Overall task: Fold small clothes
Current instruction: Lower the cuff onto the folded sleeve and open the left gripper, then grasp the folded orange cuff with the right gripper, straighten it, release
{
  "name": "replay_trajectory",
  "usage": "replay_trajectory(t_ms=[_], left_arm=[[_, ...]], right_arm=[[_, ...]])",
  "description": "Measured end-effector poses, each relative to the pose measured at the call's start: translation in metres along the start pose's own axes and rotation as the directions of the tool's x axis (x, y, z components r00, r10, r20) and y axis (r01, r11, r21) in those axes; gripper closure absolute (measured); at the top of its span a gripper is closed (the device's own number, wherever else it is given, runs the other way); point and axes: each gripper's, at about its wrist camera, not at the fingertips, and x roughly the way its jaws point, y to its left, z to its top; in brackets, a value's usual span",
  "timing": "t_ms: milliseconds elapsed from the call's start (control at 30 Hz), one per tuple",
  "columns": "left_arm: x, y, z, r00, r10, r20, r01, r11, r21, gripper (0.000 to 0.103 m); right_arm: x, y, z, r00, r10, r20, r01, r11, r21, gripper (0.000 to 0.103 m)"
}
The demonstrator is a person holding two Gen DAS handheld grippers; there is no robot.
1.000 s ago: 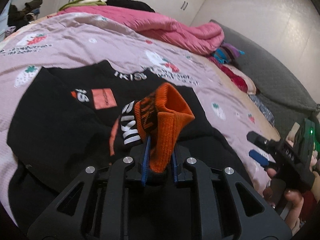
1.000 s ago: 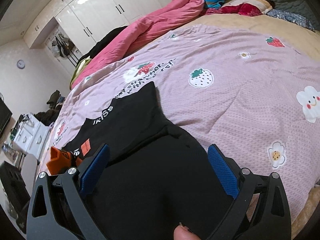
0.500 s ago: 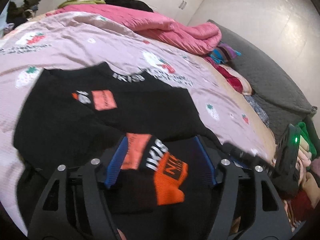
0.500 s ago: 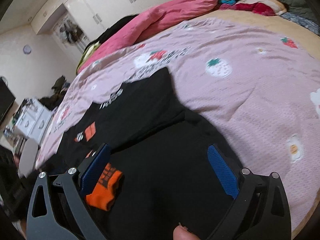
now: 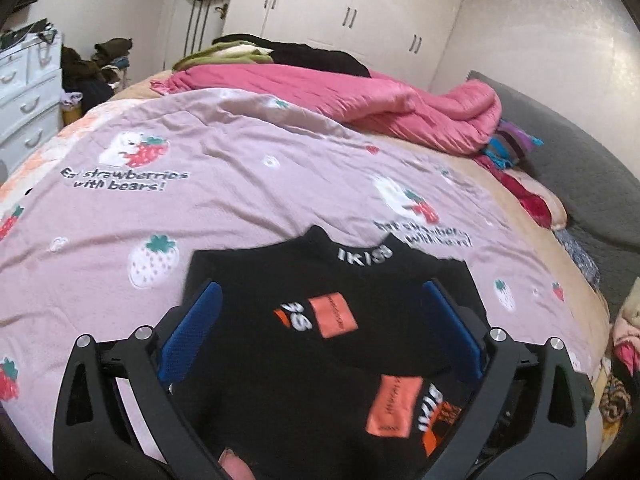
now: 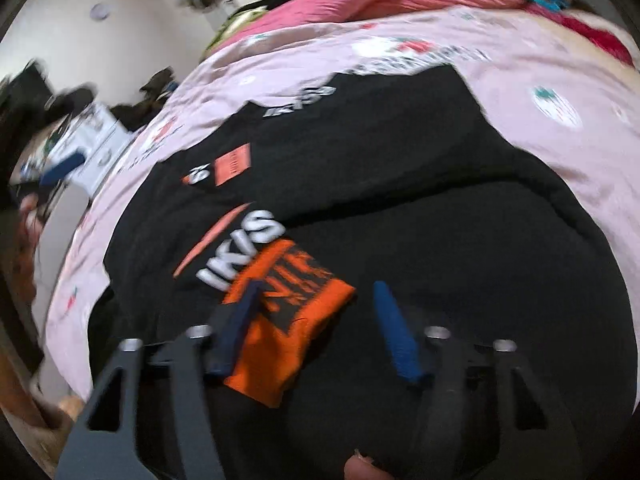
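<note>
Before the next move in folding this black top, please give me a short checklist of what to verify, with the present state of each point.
1. Black knit top with orange patches lies spread on the pink strawberry bedspread: ok.
2. Orange ribbed sleeve cuff with black lettering is laid back onto the top's body: ok.
3. Left gripper is free of cloth: ok; its jaws are opening, with nothing between them.
4. Right gripper is lined up on the cuff: ok; its jaws are closing with the cuff between them.
5. Right pads pressing on the cuff: cannot tell; the picture is blurred.
6. Lower hem is flat: cannot tell, hidden.
</note>
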Motion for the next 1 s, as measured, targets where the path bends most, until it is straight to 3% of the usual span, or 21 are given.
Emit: replay_trajectory(t_ms=[33, 67, 167, 367, 533, 633, 800, 1000], left_arm=[[0.003, 0.009, 0.0, 1.0, 0.002, -0.002, -0.002, 1.0, -0.025, 0.01], [0.005, 0.017, -0.001, 1.0, 0.001, -0.011, -0.002, 0.999, -0.053, 0.01], [0.011, 0.037, -0.001, 0.999, 0.002, -0.032, -0.006, 0.993, -0.118, 0.01], [0.007, 0.058, 0.002, 1.0, 0.027, -0.014, -0.029, 0.985, -0.167, 0.01], [0.005, 0.067, 0.004, 0.999, 0.044, -0.007, -0.044, 0.982, -0.185, 0.01], [0.003, 0.07, 0.005, 0.999, 0.049, 0.0, -0.048, 0.98, -0.194, 0.01], [0.01, 0.068, 0.004, 0.998, 0.057, -0.01, -0.058, 0.98, -0.188, 0.01], [0.026, 0.058, -0.003, 0.997, 0.058, -0.048, -0.065, 0.986, -0.156, 0.01]], right_arm=[[0.0, 0.002, 0.0, 1.0, -0.002, 0.009, 0.002, 1.0, -0.011, 0.069], [0.0, 0.004, 0.001, 1.0, -0.006, 0.017, 0.006, 1.0, -0.015, 0.083], [-0.006, 0.003, 0.01, 0.998, 0.057, 0.039, -0.057, 0.998, -0.002, 0.091], [-0.033, 0.023, 0.048, 0.986, 0.13, 0.107, -0.119, 0.988, -0.103, 0.092], [-0.058, 0.046, 0.093, 0.977, 0.148, 0.154, -0.111, 0.968, -0.225, 0.092], [-0.084, 0.053, 0.121, 0.961, 0.165, 0.221, -0.098, 0.953, -0.287, 0.092], [-0.093, 0.04, 0.151, 0.948, 0.1, 0.302, 0.006, 0.943, -0.332, 0.092], [-0.053, 0.003, 0.147, 0.969, -0.004, 0.249, 0.083, 0.949, -0.305, 0.092]])
